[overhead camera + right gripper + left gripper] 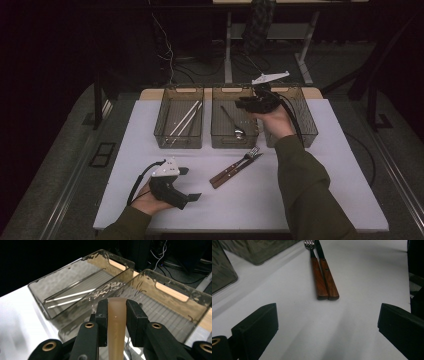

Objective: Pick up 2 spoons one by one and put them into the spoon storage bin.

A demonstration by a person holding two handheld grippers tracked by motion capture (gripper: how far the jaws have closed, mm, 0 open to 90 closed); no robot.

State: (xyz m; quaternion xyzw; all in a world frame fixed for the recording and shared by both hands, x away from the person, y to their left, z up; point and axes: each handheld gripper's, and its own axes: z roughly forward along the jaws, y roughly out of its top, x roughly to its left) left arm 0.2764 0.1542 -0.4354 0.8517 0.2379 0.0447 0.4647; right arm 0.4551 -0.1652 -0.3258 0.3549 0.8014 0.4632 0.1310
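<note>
Your right gripper (117,315) has its jaws closed on a pale, tan, translucent handle (117,322) that runs up between them – what utensil it belongs to you cannot tell from here. In the high view that right gripper (260,102) hangs over the near part of the middle bin (234,136), where a metal spoon (233,122) lies on the bin floor. In the right gripper view the middle bin (172,296) sits just past the jaws, with the left bin (75,277) beside it holding two pale chopsticks (70,298).

Your left gripper (327,330) has its jaws wide apart and holding nothing, low over the white surface (362,277). Straight ahead of them lie a wooden-handled fork (317,275) and a wooden-handled knife (328,275), side by side and touching, handles toward you. In the high view the left gripper (172,185) rests near the front-left of the surface (340,190), the fork (237,164) and knife (240,168) lying diagonally between it and the bins. The right bin (306,117) stands beside the middle one – your right hand (274,120) and sleeve cover much of it.
</note>
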